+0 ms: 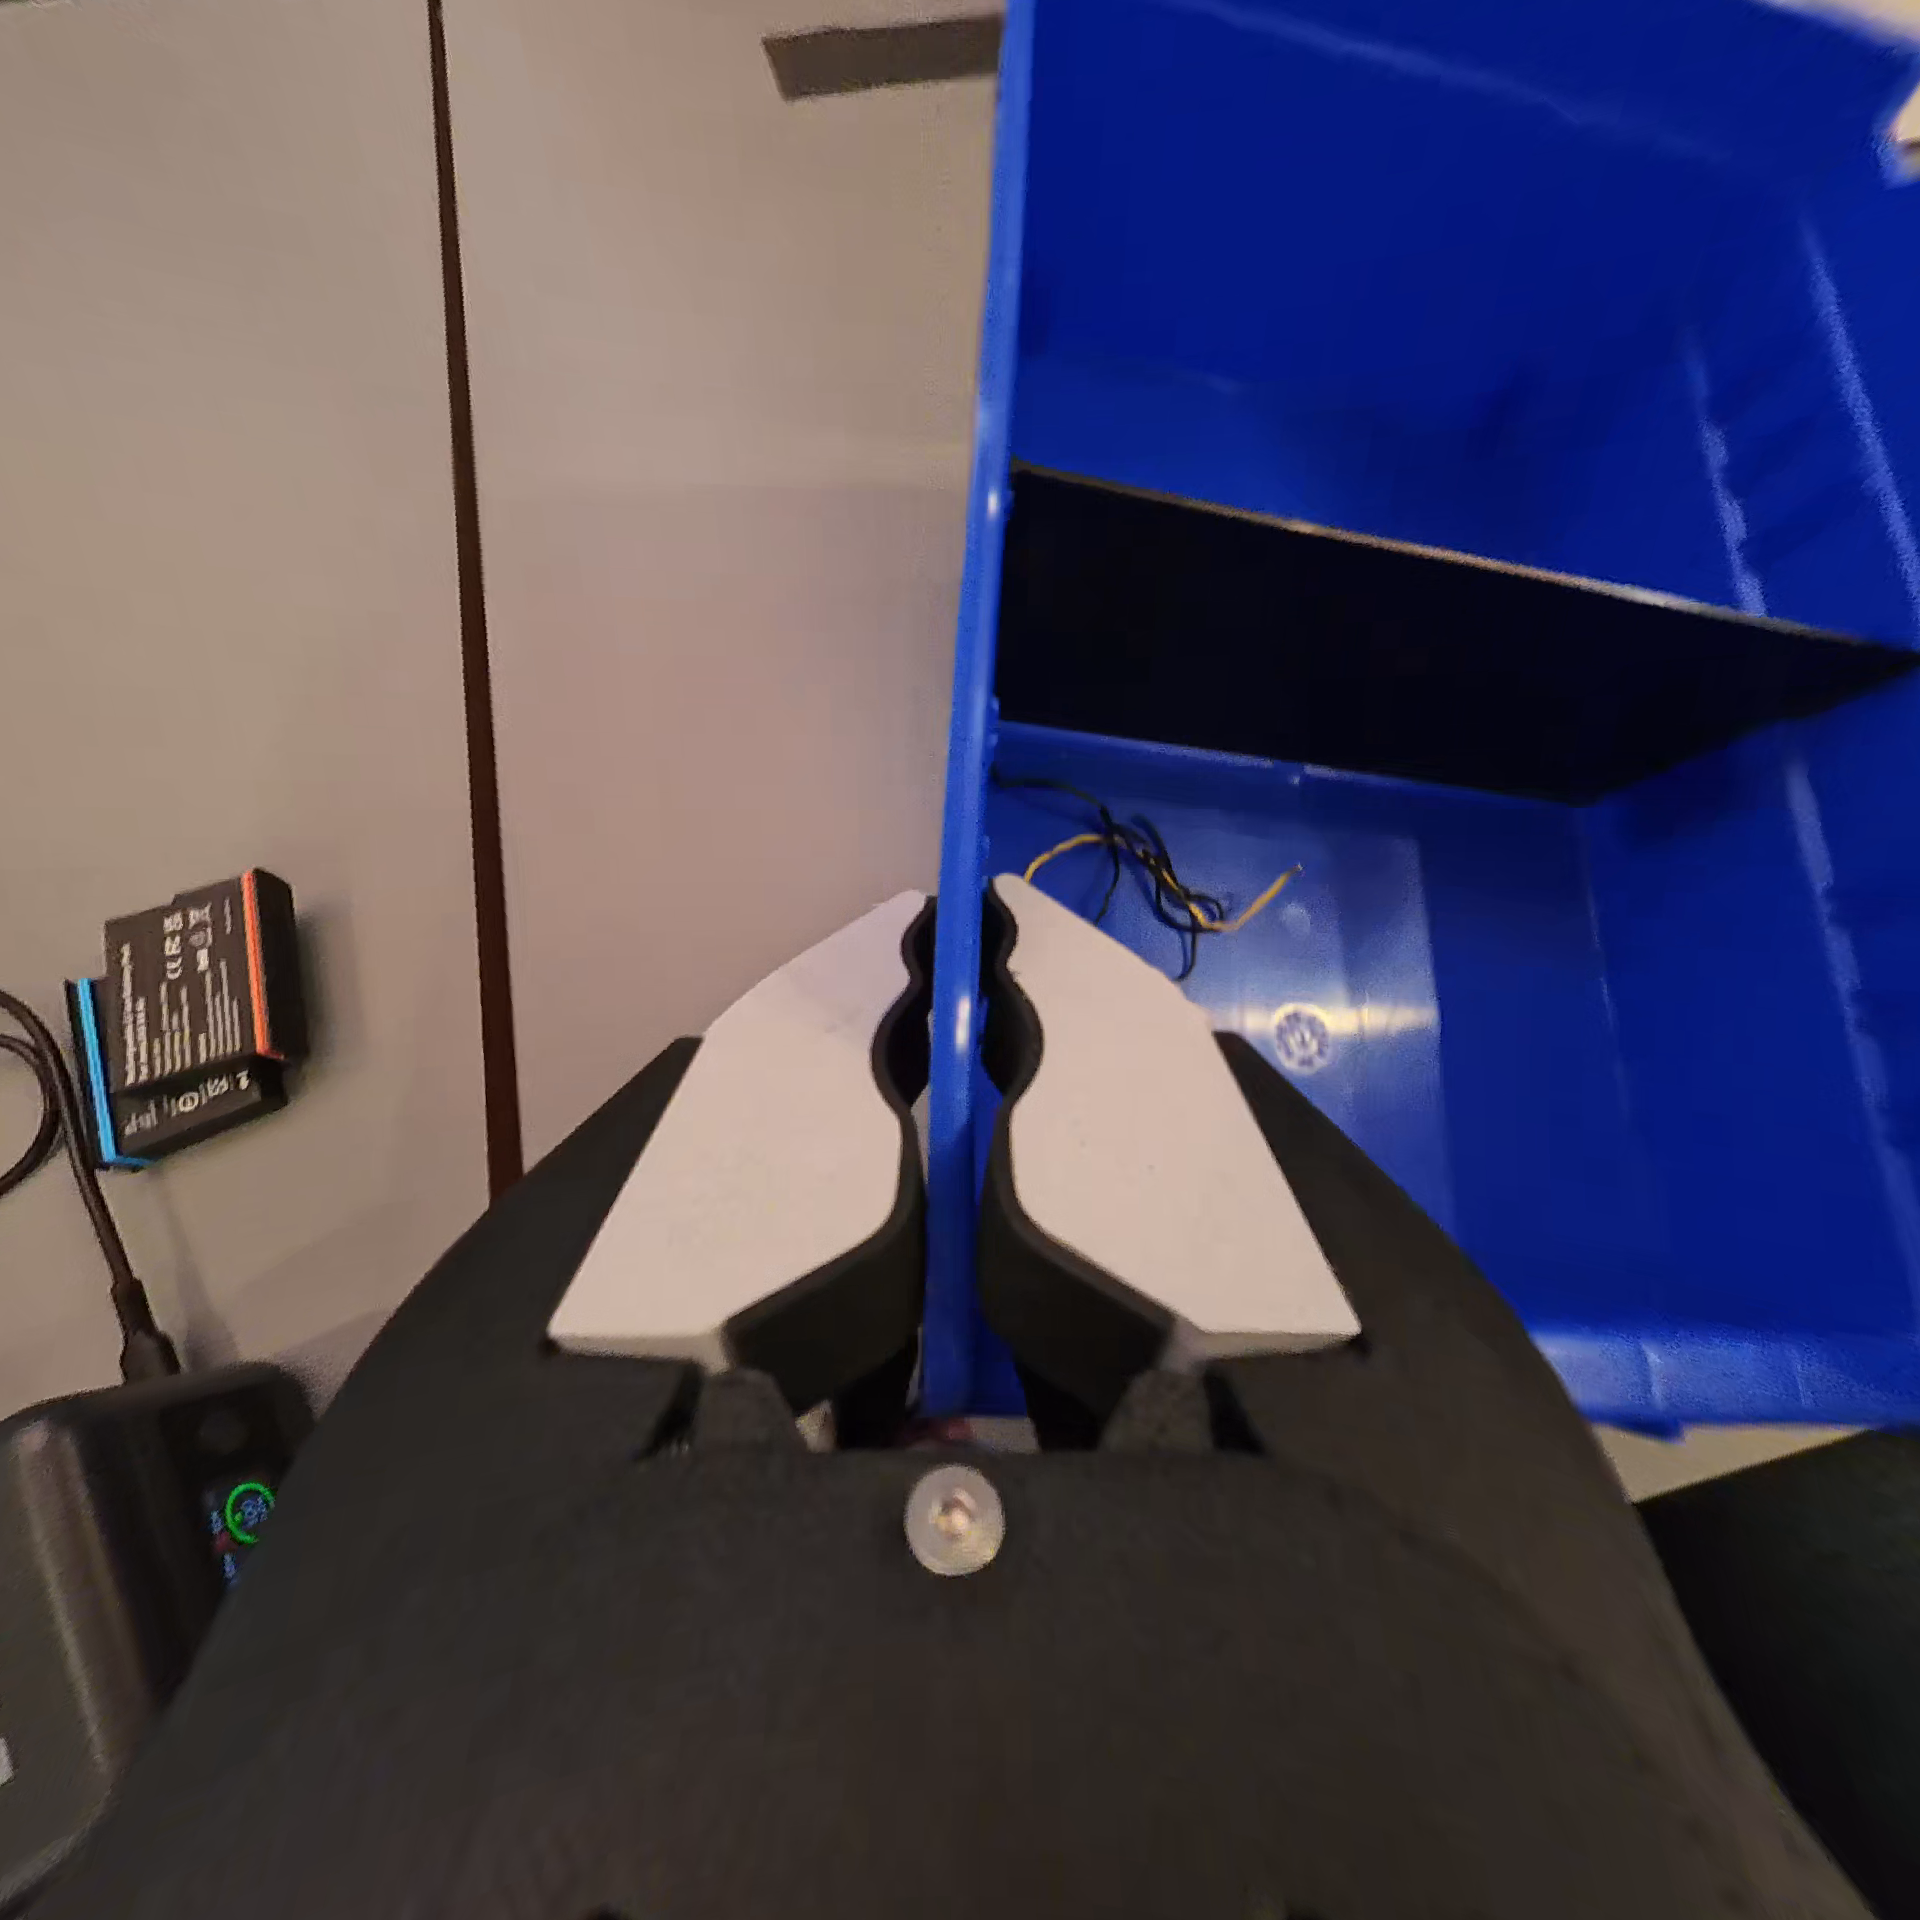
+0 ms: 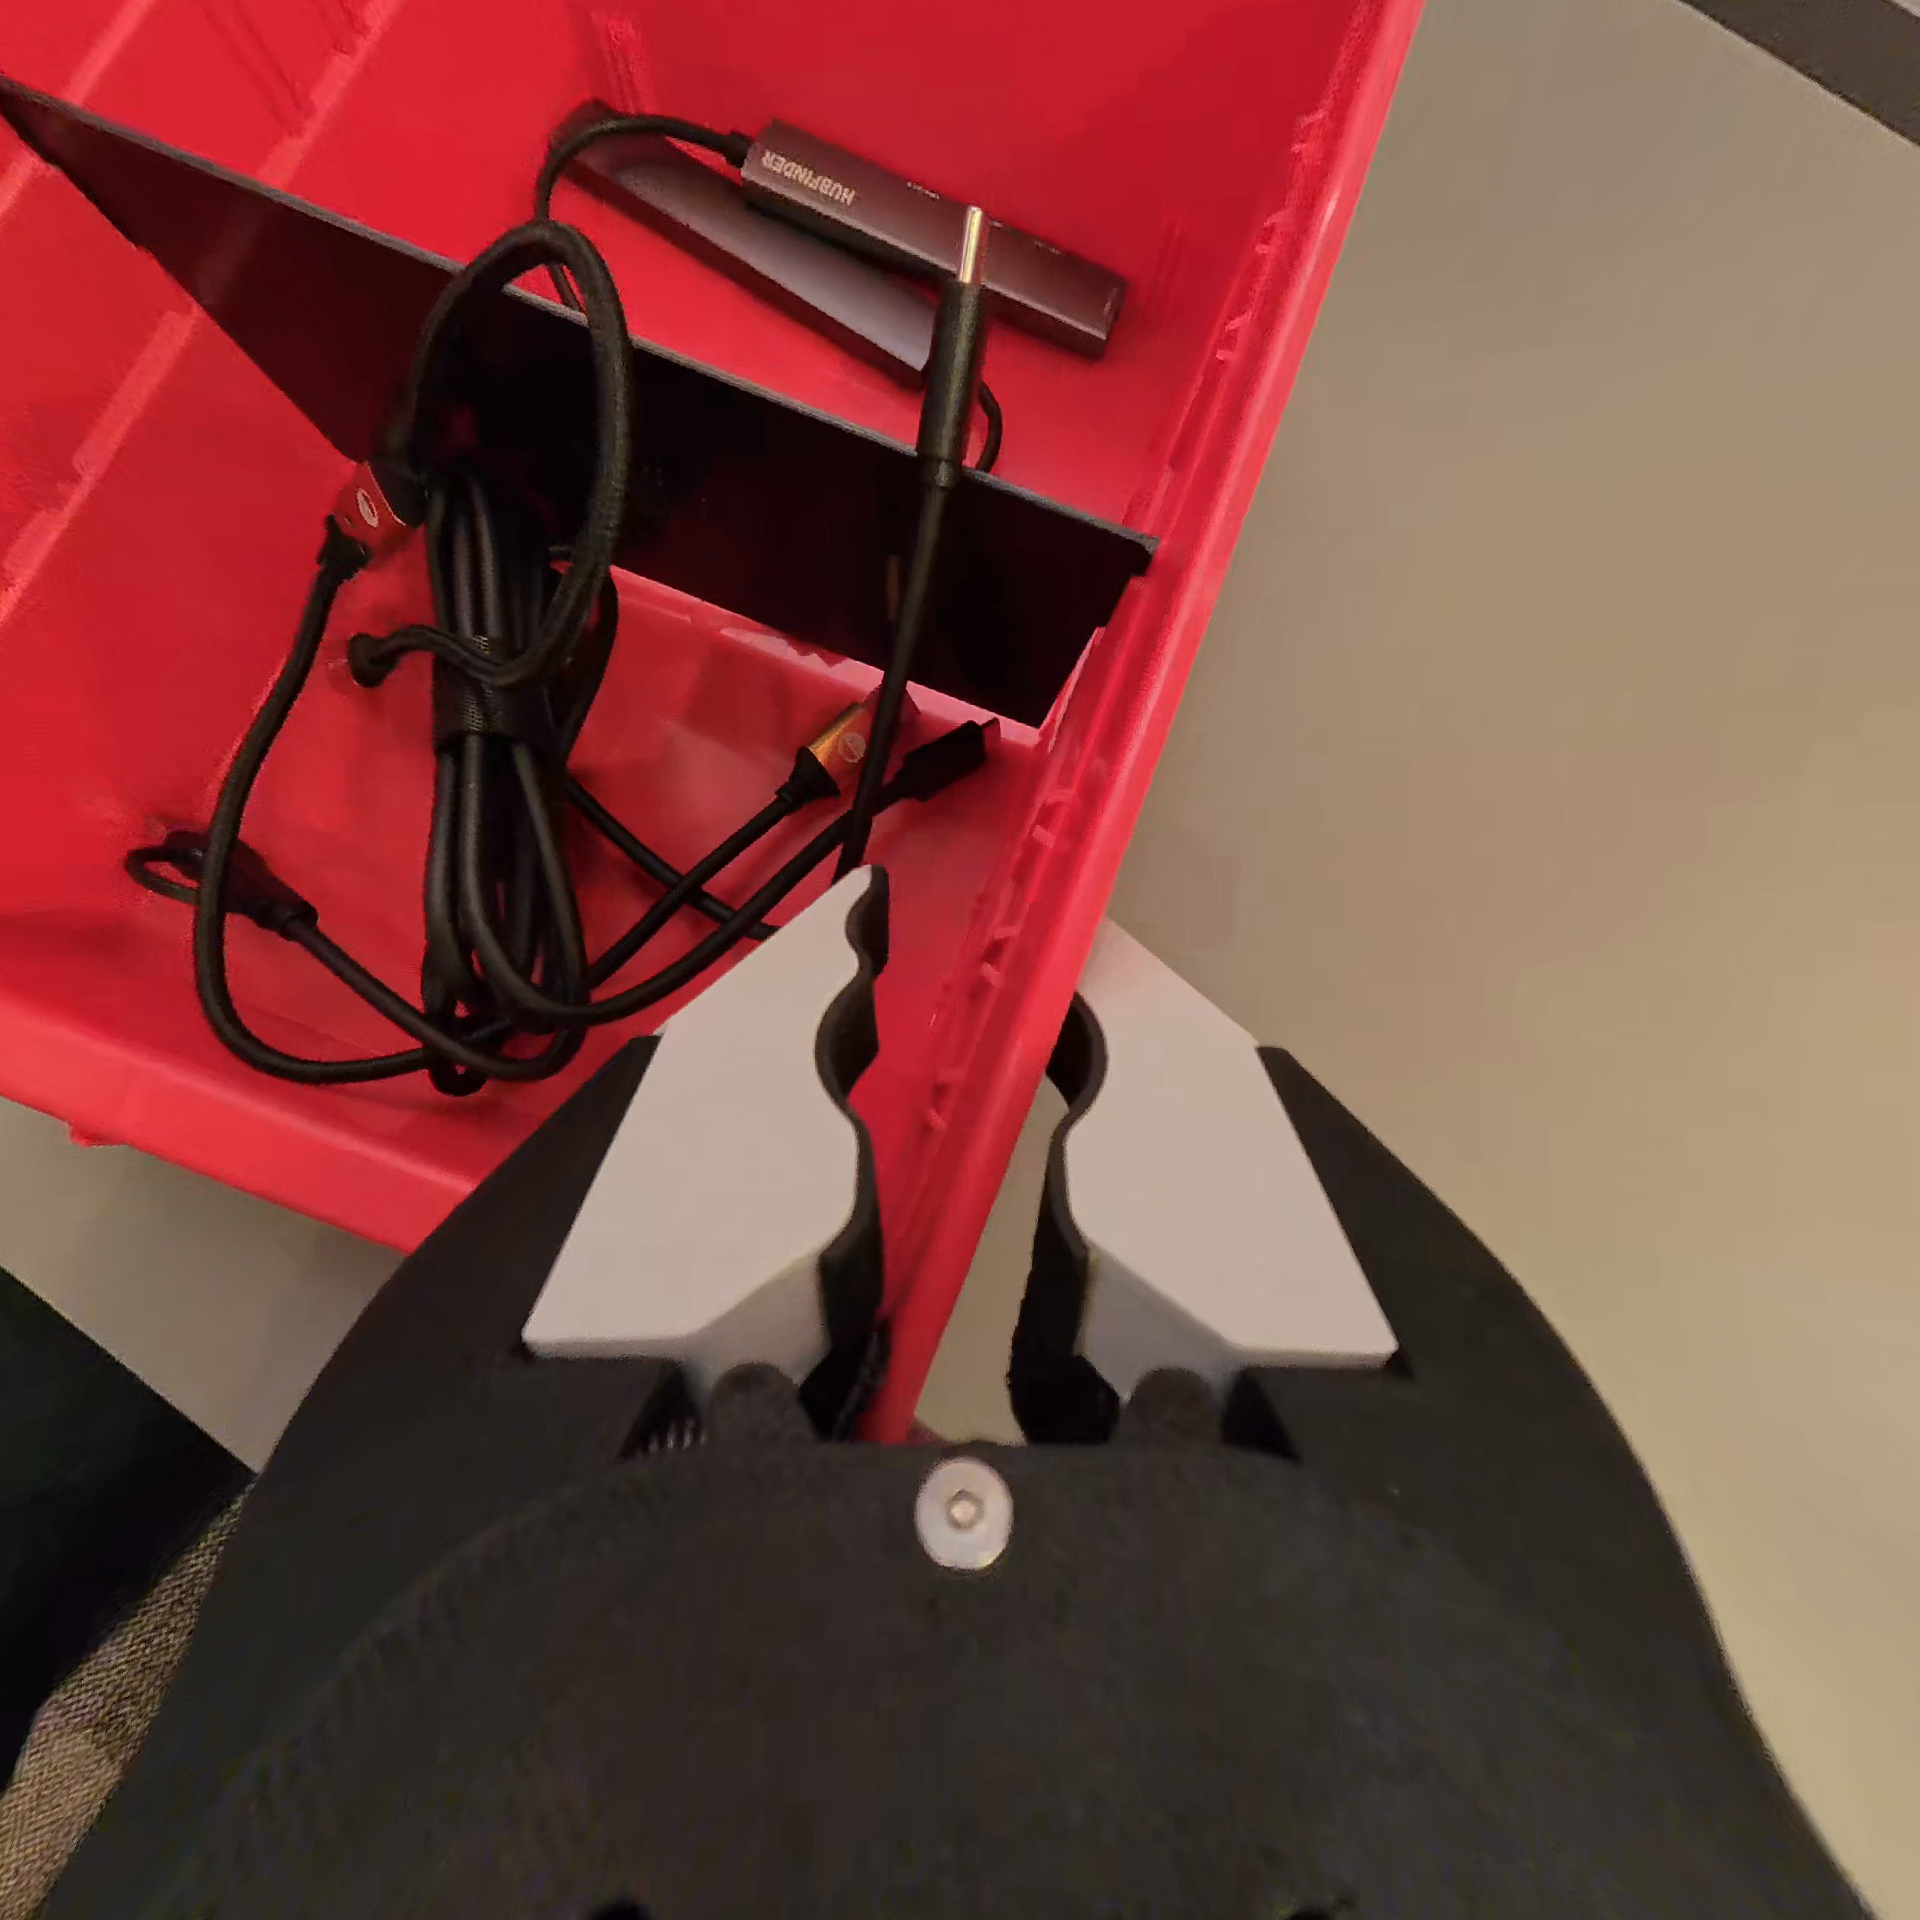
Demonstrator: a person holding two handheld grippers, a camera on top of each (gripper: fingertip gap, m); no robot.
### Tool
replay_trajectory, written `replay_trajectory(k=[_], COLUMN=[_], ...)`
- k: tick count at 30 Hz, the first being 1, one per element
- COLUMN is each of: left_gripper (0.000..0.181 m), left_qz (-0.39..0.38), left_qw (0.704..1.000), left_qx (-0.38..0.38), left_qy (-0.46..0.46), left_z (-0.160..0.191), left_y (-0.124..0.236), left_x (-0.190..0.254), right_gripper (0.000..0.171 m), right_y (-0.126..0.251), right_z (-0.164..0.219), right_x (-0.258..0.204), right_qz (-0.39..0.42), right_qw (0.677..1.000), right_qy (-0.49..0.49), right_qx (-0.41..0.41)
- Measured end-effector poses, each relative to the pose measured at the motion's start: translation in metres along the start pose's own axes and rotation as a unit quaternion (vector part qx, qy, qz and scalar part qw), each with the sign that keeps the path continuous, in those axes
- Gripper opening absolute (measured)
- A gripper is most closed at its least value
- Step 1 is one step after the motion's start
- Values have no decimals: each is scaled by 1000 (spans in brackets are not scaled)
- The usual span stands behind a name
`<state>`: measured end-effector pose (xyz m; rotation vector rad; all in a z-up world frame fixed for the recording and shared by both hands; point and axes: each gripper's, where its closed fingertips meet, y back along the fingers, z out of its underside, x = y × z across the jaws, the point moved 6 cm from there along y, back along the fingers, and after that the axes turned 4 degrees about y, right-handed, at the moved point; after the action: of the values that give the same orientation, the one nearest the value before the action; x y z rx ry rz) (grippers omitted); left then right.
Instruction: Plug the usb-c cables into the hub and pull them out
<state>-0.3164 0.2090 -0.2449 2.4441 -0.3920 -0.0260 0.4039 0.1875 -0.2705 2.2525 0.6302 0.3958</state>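
In the right wrist view, a grey hub [image 2: 935, 229] lies in the far compartment of a red bin [image 2: 1195, 520]. A black USB-C cable [image 2: 961, 312] crosses the black divider [image 2: 727, 468], and its bare metal tip rests over the hub. A bundle of black cables [image 2: 499, 727] lies in the near compartment with an orange-collared plug [image 2: 836, 743] and a black plug [image 2: 945, 764]. My right gripper [image 2: 987, 909] is shut on the red bin's right wall, one finger inside and one outside. My left gripper [image 1: 961, 914] is shut on the left wall of a blue bin [image 1: 1455, 312].
The blue bin has a black divider [image 1: 1351, 644] and holds thin yellow and black wires [image 1: 1164, 883]. On the grey table to its left lie two black batteries [image 1: 192, 1018], a black charger with a lit display [image 1: 104, 1558] and its cable [image 1: 62, 1122]. The tips of one gripper are about 70 centimeters away from the tips of the other.
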Motion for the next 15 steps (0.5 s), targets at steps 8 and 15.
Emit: replay_trajectory(k=[8, 15], left_gripper=[6, 6], left_qz=[5, 8], left_qw=[998, 980], left_qx=[63, 182], left_qy=[9, 77], left_z=[-20, -48], left_y=[23, 69], left_x=[6, -12], right_gripper=[37, 56], right_y=[-41, -79], right_z=[-53, -92], right_x=[-64, -127], right_qz=[-59, -102], right_qw=[997, 993], right_qy=[21, 30], right_qx=[35, 61])
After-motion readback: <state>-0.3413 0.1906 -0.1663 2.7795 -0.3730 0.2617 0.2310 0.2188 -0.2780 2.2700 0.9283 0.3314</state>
